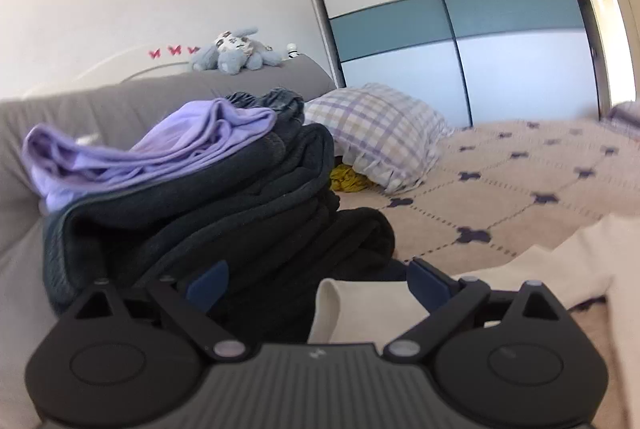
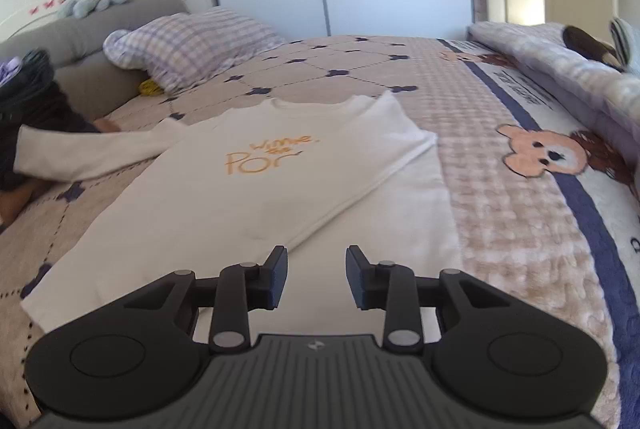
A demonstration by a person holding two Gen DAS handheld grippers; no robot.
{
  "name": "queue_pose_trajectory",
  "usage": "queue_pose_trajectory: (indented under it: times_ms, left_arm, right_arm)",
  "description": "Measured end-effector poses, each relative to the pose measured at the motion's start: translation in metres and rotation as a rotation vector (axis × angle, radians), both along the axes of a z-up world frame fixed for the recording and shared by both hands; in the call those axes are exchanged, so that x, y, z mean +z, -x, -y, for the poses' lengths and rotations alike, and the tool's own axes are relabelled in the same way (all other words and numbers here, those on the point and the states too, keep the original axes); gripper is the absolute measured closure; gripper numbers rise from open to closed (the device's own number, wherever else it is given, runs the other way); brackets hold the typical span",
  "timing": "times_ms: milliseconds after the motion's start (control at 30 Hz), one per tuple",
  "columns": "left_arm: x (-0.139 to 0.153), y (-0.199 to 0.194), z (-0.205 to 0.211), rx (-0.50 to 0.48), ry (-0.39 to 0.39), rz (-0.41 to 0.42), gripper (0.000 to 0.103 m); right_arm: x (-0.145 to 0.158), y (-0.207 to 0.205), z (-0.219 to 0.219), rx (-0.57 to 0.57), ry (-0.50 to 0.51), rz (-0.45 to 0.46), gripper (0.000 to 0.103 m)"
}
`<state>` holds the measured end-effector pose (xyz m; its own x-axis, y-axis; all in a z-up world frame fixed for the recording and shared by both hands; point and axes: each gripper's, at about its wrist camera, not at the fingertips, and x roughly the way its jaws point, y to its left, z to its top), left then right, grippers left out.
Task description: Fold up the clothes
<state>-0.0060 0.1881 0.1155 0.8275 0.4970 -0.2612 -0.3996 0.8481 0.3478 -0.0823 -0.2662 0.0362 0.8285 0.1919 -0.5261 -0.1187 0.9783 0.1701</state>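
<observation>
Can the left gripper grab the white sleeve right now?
Probably yes. The left gripper is wide open, and the white sleeve's cuff lies right between its fingers with nothing covering it.

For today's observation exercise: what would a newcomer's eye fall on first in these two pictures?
First, the white long-sleeved top with orange lettering, spread flat on the quilted bedspread, one sleeve folded across its front. Next, the stack of folded dark clothes by the grey headboard, topped by a lilac garment.
</observation>
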Motion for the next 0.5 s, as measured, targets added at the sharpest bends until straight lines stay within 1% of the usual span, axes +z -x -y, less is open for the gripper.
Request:
queue_pose_trajectory:
  times_ms: [33,67,100,133,167,200,233,267,300,333,400,500]
  left_arm:
    - [-0.006,-0.011,0.002,0.006,-0.055,-0.027,0.006]
    - [-0.011,-0.02,0.002,0.001,-0.069,-0.052,0.006]
    - [-0.014,-0.027,0.001,-0.008,-0.062,-0.075,0.008]
    - [-0.016,-0.032,-0.001,-0.015,-0.053,-0.093,0.019]
    - [-0.018,-0.036,-0.003,-0.013,-0.05,-0.106,0.044]
    - [-0.017,-0.04,-0.004,-0.002,-0.051,-0.124,0.064]
    - [-0.014,-0.043,-0.007,0.006,-0.038,-0.138,0.081]
    - [-0.01,-0.043,-0.01,0.005,-0.015,-0.136,0.085]
    - [-0.003,-0.041,-0.013,-0.002,0.027,-0.123,0.089]
    - [0.005,-0.035,-0.014,-0.023,0.09,-0.098,0.099]
    - [0.024,-0.025,-0.011,-0.067,0.195,-0.039,0.099]
    - [0.052,-0.018,0.013,-0.15,0.274,0.03,0.099]
  right_arm:
    - [-0.002,-0.001,0.007,-0.023,-0.032,0.0,0.068]
    - [-0.003,-0.001,0.012,-0.028,-0.061,0.0,0.068]
    - [-0.005,0.0,0.016,-0.031,-0.089,0.0,0.068]
    - [-0.007,0.0,0.018,-0.026,-0.105,0.001,0.068]
    - [-0.008,0.001,0.019,-0.024,-0.105,0.003,0.068]
    - [-0.01,0.002,0.019,-0.023,-0.106,0.005,0.068]
    - [-0.011,0.003,0.022,-0.027,-0.114,0.006,0.068]
    - [-0.013,0.004,0.024,-0.031,-0.122,0.008,0.068]
    - [-0.014,0.005,0.027,-0.036,-0.132,0.009,0.068]
    - [-0.015,0.005,0.031,-0.041,-0.151,0.009,0.068]
    - [-0.016,0.008,0.039,-0.053,-0.188,0.011,0.068]
    - [-0.016,0.008,0.044,-0.059,-0.223,0.014,0.068]
